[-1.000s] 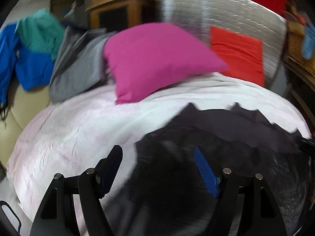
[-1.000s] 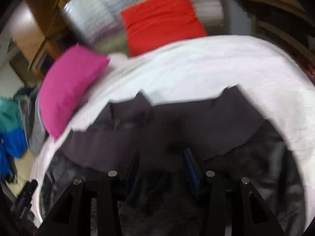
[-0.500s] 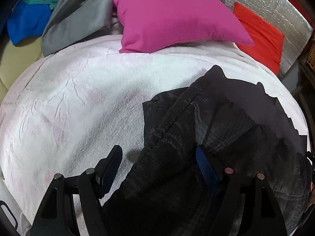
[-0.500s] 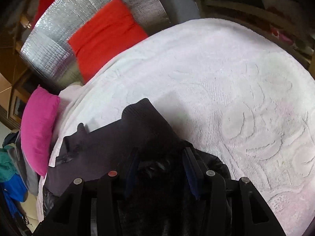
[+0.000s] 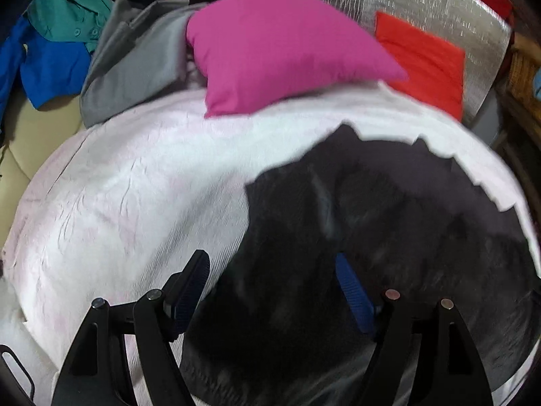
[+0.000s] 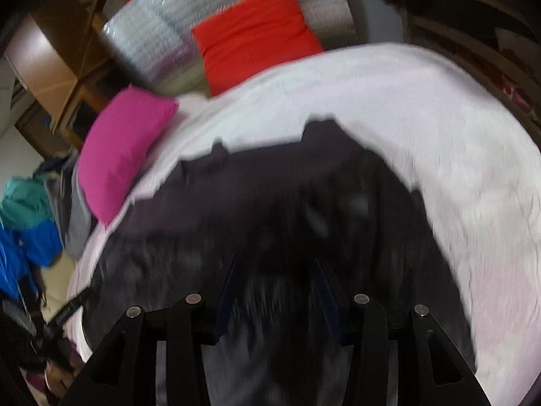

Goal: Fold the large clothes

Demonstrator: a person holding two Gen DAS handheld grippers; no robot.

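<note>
A dark garment (image 5: 389,237) lies spread on the white bedspread (image 5: 135,196) near the pink pillow (image 5: 277,50), the left gripper (image 5: 270,270) with fingers spread wide over its left edge, the right gripper (image 6: 275,280) with fingers part-open around its blurred cloth, grip unclear.

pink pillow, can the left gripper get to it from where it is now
Probably yes. The left gripper is open, with only bare white blanket between it and the pink pillow; the dark garment lies off to the right.
</note>
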